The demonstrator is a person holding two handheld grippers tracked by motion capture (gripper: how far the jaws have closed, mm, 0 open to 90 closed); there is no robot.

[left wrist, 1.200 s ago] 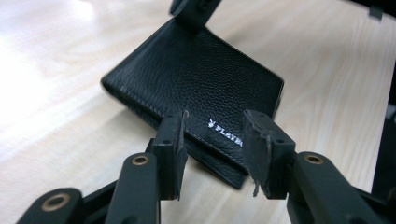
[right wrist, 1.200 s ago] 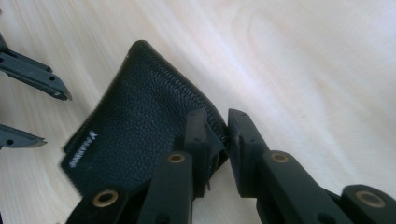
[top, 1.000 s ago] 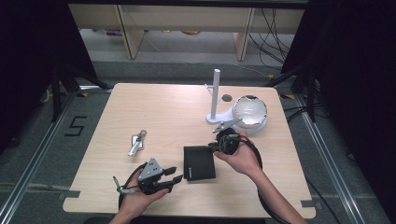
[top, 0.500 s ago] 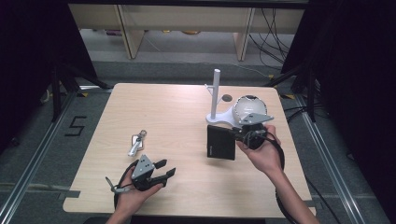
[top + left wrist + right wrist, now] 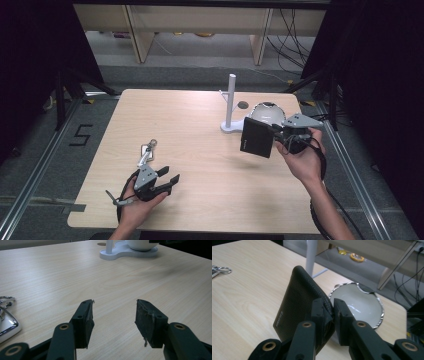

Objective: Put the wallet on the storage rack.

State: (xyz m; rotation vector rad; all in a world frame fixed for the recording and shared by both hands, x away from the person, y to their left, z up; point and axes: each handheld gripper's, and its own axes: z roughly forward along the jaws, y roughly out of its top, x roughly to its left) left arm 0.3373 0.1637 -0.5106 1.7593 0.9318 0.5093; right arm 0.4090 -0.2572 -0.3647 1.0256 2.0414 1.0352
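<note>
Wallet [image 5: 256, 138] of black pebbled leather, flat and rectangular, pinched at one edge by right tool [image 5: 276, 131], clear of pale wood-grain worktop [image 5: 200, 120], just before glossy white bowl [image 5: 266, 112] with chipped silver rim. Left tool [image 5: 171, 180] low over worktop, jaws just opened wide, nothing between worn black pads [image 5: 147, 320], beside shiny metal keyring [image 5: 148, 150].

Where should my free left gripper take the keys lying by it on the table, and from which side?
Judging by its pose, take the keys by the flat silvery fob, coming straight down from above. It lies flat on the table, so side-on jaws would likely slide off. The left gripper stands open just on the person's side of it, with nothing between its jaws.
</note>
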